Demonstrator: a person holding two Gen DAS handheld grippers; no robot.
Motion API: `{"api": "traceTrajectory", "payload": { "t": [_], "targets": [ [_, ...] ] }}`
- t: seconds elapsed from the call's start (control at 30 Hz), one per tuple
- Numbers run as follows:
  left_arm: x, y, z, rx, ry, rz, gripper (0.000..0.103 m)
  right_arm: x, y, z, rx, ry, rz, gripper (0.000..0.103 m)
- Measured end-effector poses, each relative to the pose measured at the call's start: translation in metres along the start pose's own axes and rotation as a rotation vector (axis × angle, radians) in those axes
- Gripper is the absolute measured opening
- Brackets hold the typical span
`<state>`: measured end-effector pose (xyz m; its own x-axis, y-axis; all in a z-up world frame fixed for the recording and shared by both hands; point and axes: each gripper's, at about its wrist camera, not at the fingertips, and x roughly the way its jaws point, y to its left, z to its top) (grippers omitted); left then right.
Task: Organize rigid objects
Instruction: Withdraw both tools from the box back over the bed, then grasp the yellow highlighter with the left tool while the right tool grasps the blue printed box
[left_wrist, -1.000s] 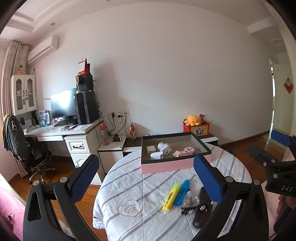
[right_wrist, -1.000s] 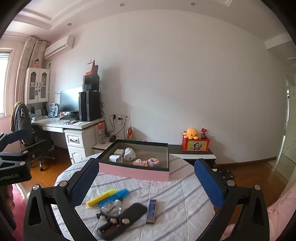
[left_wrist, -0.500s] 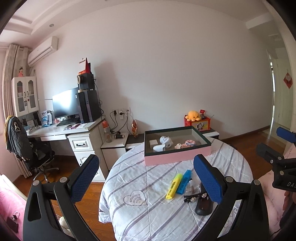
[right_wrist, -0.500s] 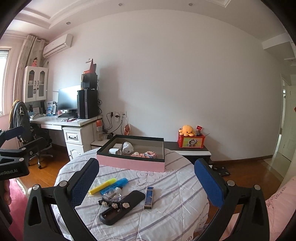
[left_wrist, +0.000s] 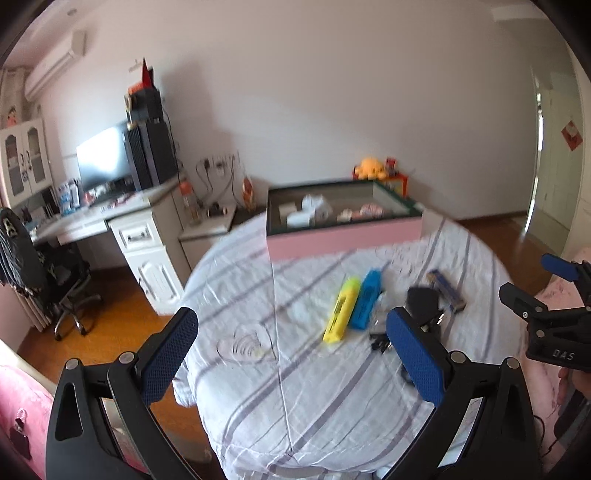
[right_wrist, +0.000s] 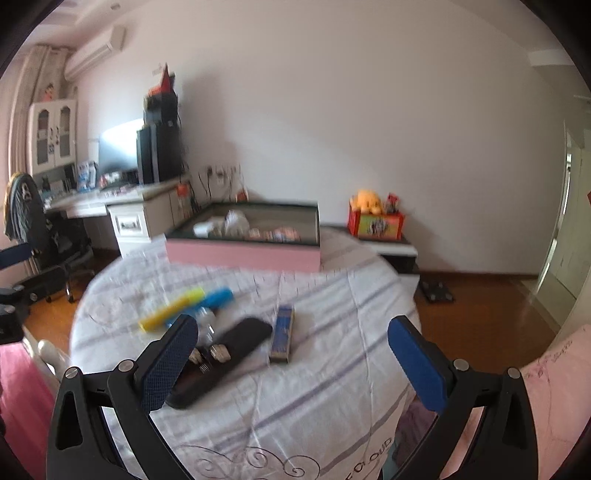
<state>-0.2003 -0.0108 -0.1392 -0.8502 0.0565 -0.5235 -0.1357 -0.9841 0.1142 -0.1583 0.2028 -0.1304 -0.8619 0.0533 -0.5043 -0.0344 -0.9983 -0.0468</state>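
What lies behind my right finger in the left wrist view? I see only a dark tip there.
Observer: A long black case. The right wrist view shows its whole length, lying diagonally on the cloth.
Operator: Is something on top of it?
Observer: Yes, small metal pieces sit on its middle part; blur hides what they are.
Operator: Is the right gripper open? I see only its edge.
Observer: The right gripper is wide open and holds nothing. A narrow blue box lies just beside the far end of the case; I cannot tell whether they touch.
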Motion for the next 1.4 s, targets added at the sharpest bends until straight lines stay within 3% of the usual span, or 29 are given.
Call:
{"api": "traceTrajectory", "payload": {
  "t": [0.43,0.57,0.6,0.73,0.87,1.0,1.2,1.23,1.3,1.37,1.4],
  "targets": [
    [0.072,-0.010,-0.019,0.052,0.162,-0.019,0.103,0.091,-0.007,-0.027,-0.023,0.221,0.012,0.102],
    [0.089,-0.013,-0.021,0.055,0.192,-0.033,0.103,0.109,-0.011,-0.024,-0.007,0.247,0.042,0.086],
    [0.092,-0.013,-0.021,0.053,0.199,-0.038,0.103,0.112,-0.011,-0.021,-0.011,0.246,0.048,0.076],
    [0.104,-0.015,-0.021,0.049,0.216,-0.054,0.103,0.125,-0.010,-0.011,-0.035,0.260,0.078,0.064],
    [0.117,-0.015,-0.021,0.030,0.229,-0.086,0.103,0.135,-0.009,-0.005,-0.046,0.256,0.117,0.039],
    [0.130,-0.013,-0.020,0.012,0.239,-0.093,0.103,0.138,-0.010,-0.006,-0.042,0.244,0.136,0.038],
    [0.149,-0.009,-0.017,-0.016,0.256,-0.164,0.085,0.138,-0.010,-0.006,-0.053,0.243,0.134,0.038],
    [0.153,-0.010,-0.018,-0.014,0.264,-0.164,0.078,0.138,-0.010,-0.006,-0.054,0.244,0.133,0.038],
    [0.157,-0.013,-0.017,-0.004,0.261,-0.159,0.074,0.139,-0.010,-0.006,-0.053,0.244,0.135,0.038],
    [0.157,-0.014,-0.016,0.001,0.260,-0.175,0.065,0.139,-0.011,-0.006,-0.049,0.243,0.137,0.038],
    [0.158,-0.015,-0.014,-0.002,0.258,-0.192,0.056,0.139,-0.010,-0.006,-0.050,0.243,0.137,0.038]
  ]
}}
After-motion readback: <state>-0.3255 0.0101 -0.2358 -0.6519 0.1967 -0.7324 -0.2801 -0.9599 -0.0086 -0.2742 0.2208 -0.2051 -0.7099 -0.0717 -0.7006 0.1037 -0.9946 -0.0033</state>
